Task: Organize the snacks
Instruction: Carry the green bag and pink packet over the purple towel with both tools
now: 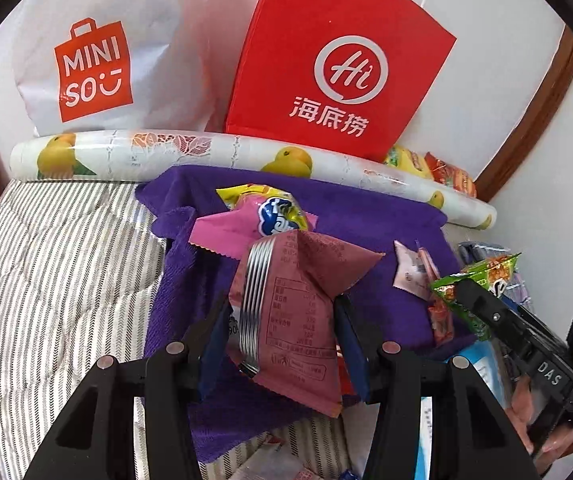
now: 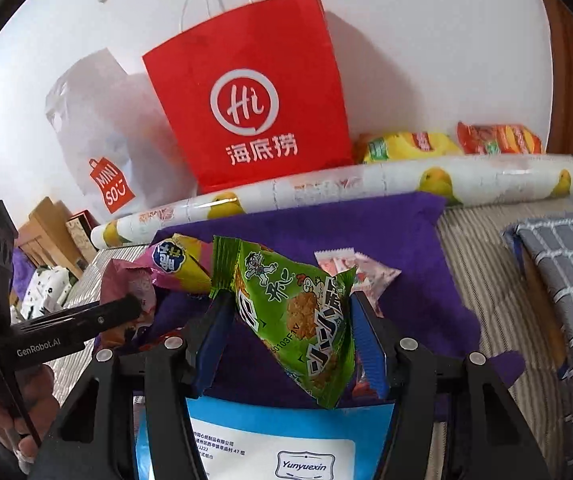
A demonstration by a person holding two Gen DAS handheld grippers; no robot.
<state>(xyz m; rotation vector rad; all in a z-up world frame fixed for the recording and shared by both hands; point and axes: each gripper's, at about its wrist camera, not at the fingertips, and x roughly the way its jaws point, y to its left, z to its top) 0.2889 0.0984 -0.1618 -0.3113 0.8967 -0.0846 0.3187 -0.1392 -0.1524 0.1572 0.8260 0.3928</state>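
Note:
My left gripper (image 1: pixel 282 308) is shut on a dusty-pink snack packet (image 1: pixel 302 320), with the blue pads pressing its two sides above a purple cloth (image 1: pixel 366 216). A yellow-and-pink snack bag (image 1: pixel 270 212) lies on the cloth just beyond. My right gripper (image 2: pixel 289 300) is shut on a green snack packet (image 2: pixel 298 320), held over the same purple cloth (image 2: pixel 406 224). Small pink-white candy packets (image 2: pixel 350 268) lie on the cloth behind it. Each gripper shows in the other's view: the right gripper (image 1: pixel 470 292) with the green packet (image 1: pixel 482 272), and the left gripper (image 2: pixel 126 306) with the pink packet (image 2: pixel 134 284).
A red paper bag (image 2: pixel 254 92) and a white Miniso bag (image 1: pixel 98 60) lean on the wall behind a fruit-patterned roll (image 2: pixel 366 188). Yellow and orange snack bags (image 2: pixel 410 146) lie behind the roll. Striped bedding (image 1: pixel 54 264), a checked cushion (image 2: pixel 558 280) and a blue-and-white package (image 2: pixel 270 436) surround the cloth.

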